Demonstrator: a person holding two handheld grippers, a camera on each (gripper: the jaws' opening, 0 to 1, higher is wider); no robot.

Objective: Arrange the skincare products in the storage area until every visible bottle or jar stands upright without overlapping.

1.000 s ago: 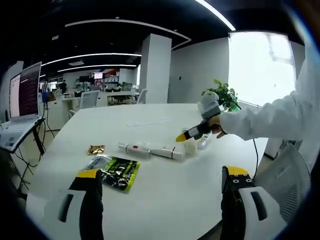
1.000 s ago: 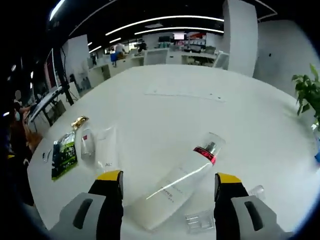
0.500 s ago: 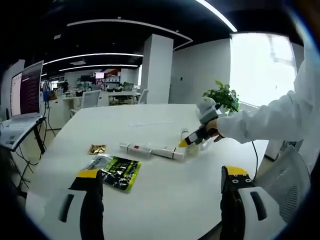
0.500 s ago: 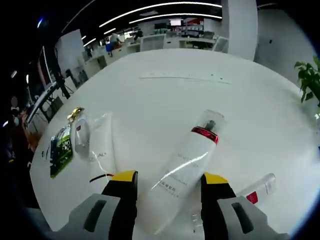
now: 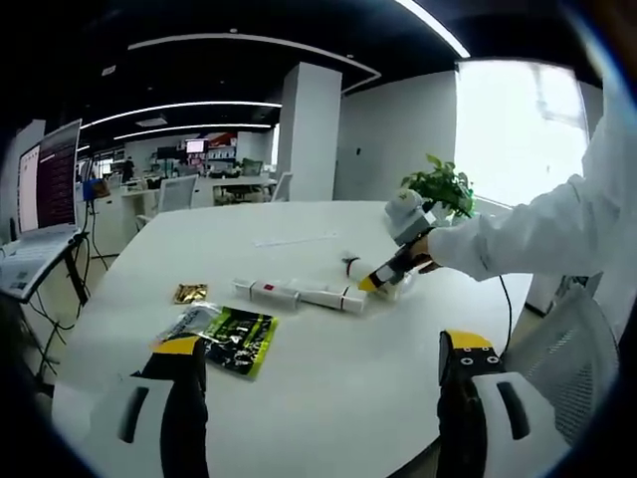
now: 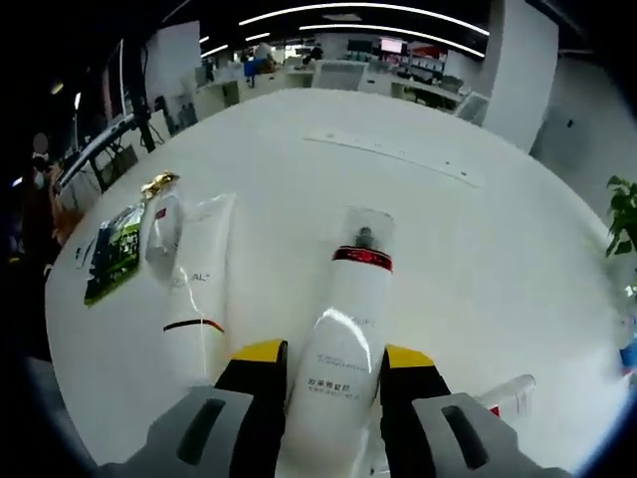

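Right gripper view | right tongs clamp white bottle | lifted, tilted

A green-and-black foil packet and a small gold packet lie on a round white table in an open-plan office, with a potted plant and a laptop nearby.

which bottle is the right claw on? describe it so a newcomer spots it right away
On the round white table, look just ahead of the right claw. The white bottle lies between its jaws, neck pointing away. Its red band and clear cap set it apart from the flat white tube lying beside it.
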